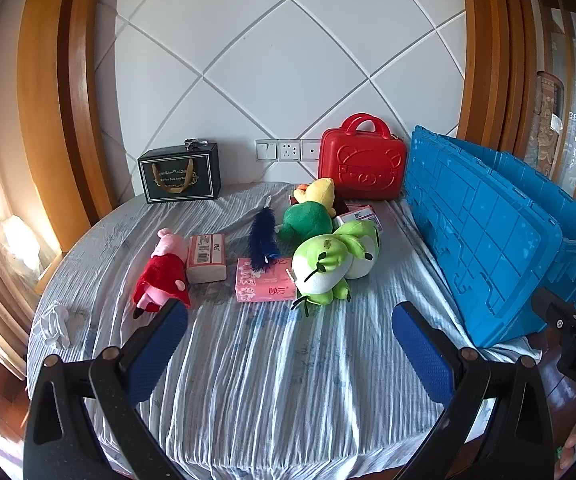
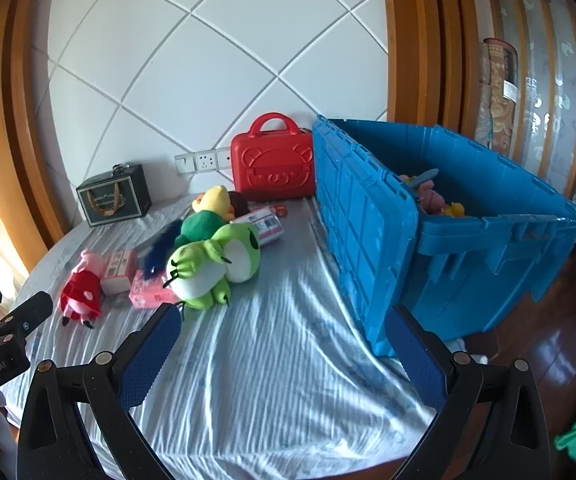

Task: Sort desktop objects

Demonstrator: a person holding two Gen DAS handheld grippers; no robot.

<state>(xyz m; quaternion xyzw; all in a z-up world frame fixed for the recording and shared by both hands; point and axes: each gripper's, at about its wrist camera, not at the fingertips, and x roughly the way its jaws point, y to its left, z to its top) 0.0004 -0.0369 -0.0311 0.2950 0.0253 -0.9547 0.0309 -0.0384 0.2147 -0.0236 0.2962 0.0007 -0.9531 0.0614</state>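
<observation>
Both the left gripper (image 1: 290, 330) and right gripper (image 2: 283, 334) are spread and empty, with the green frog plush (image 1: 330, 266) lying just beyond them, long axis running away toward the wall.

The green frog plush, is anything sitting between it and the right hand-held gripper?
Nothing visible. Only bare striped cloth lies between the open right hand-held gripper and the green frog plush. The pink box sits beside the plush, off the path.

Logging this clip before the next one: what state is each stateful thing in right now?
Left hand-held gripper: open, empty.
Right hand-held gripper: open, empty.
Blue crate: lid open, toys inside.
Red case: closed, upright.
Black gift box: closed, upright.
Green frog plush: lying down.
Pig plush: lying down.
</observation>
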